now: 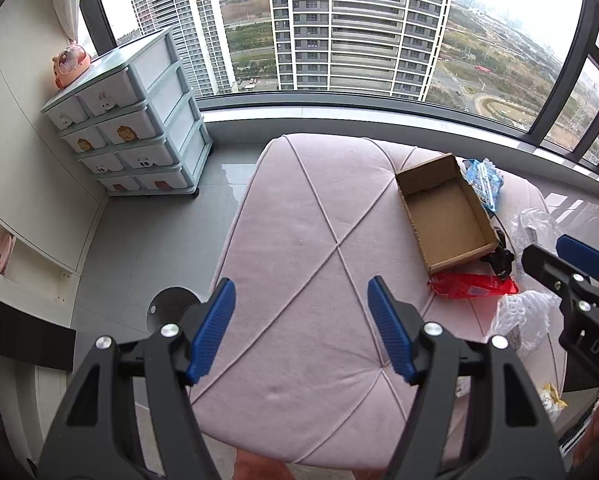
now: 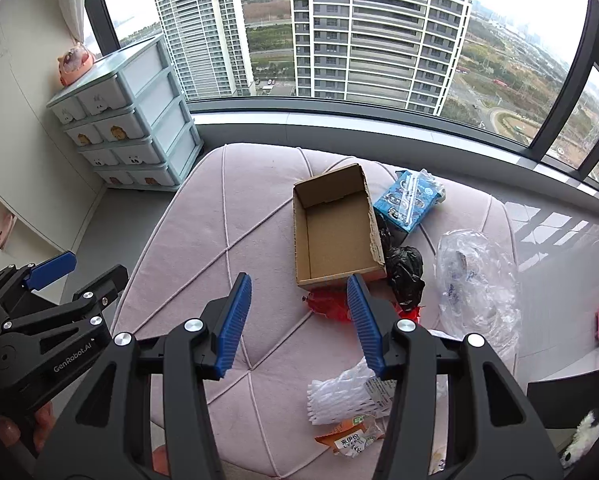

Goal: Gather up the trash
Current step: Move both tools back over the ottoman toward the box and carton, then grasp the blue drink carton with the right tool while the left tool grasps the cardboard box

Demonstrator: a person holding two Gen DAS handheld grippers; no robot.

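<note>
Red wrapper (image 2: 327,306) between hand-held gripper (image 2: 299,316) fingertips

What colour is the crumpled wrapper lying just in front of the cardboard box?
Red wrapper, clearest in the left wrist view.

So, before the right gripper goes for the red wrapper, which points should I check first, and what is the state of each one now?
1. Right gripper open and empty: ok.
2. Left gripper open and empty: ok.
3. Cardboard box open at the top, nothing inside: ok.
4. Red wrapper lies on the pink cushion at the box's near end, partly behind the right finger: ok.
5. Black bag lies close beside the wrapper; whether they touch: cannot tell.
6. Left gripper stays aside, away from the wrapper: ok.
</note>
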